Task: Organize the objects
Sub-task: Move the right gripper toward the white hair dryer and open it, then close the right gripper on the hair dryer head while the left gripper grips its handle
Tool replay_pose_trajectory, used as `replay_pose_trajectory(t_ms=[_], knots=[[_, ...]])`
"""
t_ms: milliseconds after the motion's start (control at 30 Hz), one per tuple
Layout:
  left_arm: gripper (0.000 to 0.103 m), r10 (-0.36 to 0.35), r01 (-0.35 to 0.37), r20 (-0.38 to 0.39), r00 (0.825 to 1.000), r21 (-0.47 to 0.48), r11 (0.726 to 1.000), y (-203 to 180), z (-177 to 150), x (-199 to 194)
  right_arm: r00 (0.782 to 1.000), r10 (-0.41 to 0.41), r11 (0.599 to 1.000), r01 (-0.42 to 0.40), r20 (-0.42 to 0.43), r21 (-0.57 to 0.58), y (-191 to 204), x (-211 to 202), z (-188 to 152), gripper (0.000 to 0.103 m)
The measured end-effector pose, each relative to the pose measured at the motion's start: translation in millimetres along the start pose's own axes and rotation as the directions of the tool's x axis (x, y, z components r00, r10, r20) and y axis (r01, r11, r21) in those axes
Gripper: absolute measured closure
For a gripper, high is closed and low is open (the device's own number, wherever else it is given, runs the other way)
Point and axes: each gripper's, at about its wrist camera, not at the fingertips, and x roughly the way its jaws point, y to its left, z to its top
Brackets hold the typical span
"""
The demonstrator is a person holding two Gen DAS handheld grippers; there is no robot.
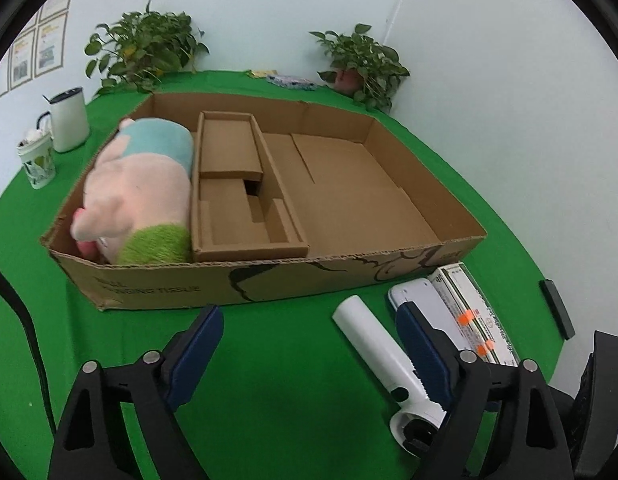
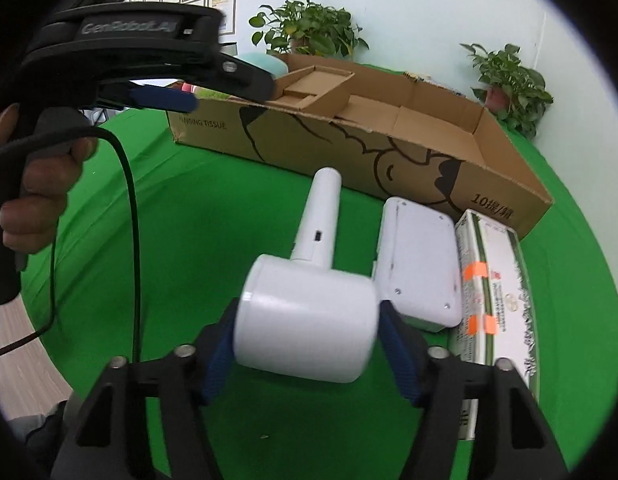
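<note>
— So, what has my right hand-held gripper (image 2: 307, 336) got?

— Its blue pads sit against both sides of the white handheld device (image 2: 309, 320), clamped on the rounded head; the handle points away toward the cardboard box (image 2: 389, 152).

— And my left hand-held gripper (image 1: 309, 344)?

— I see it spread wide with nothing between its fingers, hanging above the green worktop (image 1: 277, 360) in front of the box. From the right wrist view it shows at upper left, held in a hand (image 2: 37, 184).

— Where is everything else?

— A pink plush toy (image 1: 137, 188) lies in the box's left end, beside a cardboard insert (image 1: 241, 192); the right part of the box floor is bare cardboard. Just right of the device lie a white flat case (image 2: 419, 264) and a long printed carton (image 2: 493, 292), side by side on the worktop, near the box's front wall. Two potted plants (image 1: 145, 52) stand behind the box.
</note>
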Motion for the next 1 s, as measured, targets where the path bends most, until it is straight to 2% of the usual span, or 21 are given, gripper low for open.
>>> replay_pose_trajectory(t_ms=[67,133,200,300,400,533,600,700,800,867,1000], knots=[[0.03,-0.068,0.067,-0.073,0.995,-0.01,0.998,-2.1,-2.8,15.2,1.0,-0.011,1.0,0.011,0.002,0.005,0.3,-2.9,-2.7,0.046],[0.037,-0.104,0.104,-0.131,0.986,-0.011,0.995,-5.7,-10.9,23.5,1.0,0.012,1.0,-0.012,-0.011,0.008,0.4,-8.4,-6.6,0.047],[0.037,-0.139,0.137,-0.179,0.974,-0.023,0.99,-7.2,-23.2,27.2,0.999,0.041,0.999,-0.041,-0.023,0.009,2.4,-20.1,-15.7,0.047],[0.037,-0.247,0.229,-0.26,0.934,-0.097,0.969,-5.7,-41.7,32.3,0.998,0.056,0.998,-0.056,-0.025,0.03,9.3,-35.0,-25.1,0.044],[0.037,-0.35,0.303,-0.272,0.896,-0.201,0.932,-0.7,-45.1,39.6,0.996,0.091,0.996,-0.091,-0.01,0.019,18.4,-43.6,-29.5,0.026],[0.037,-0.376,0.314,-0.316,0.871,-0.229,0.921,-3.6,-43.5,57.4,0.997,0.076,0.997,-0.076,-0.009,0.01,20.7,-39.3,-27.9,0.025],[0.037,-0.419,0.337,-0.33,0.846,-0.278,0.899,-0.2,-43.3,69.6,0.998,0.063,0.998,-0.062,-0.016,0.025,18.2,-34.8,-24.5,0.025],[0.037,-0.464,0.365,-0.309,0.83,-0.328,0.872,4.0,-37.6,79.3,0.998,0.059,0.998,-0.059,-0.002,0.031,17.1,-31.5,-16.9,0.025],[0.037,-0.476,0.375,-0.317,0.821,-0.329,0.866,1.5,-33.4,84.8,0.997,0.07,0.996,-0.07,-0.007,0.05,15.3,-26.9,-13.7,0.026],[0.037,-0.476,0.38,-0.316,0.821,-0.321,0.867,-1.1,-35.7,84.6,0.996,0.084,0.996,-0.083,-0.02,0.041,16.8,-26.9,-15.9,0.031],[0.037,-0.499,0.403,-0.313,0.808,-0.324,0.856,-11.0,-54.1,72.1,0.992,0.118,0.993,-0.116,-0.048,0.034,22.2,-32.9,-30.8,0.033]])
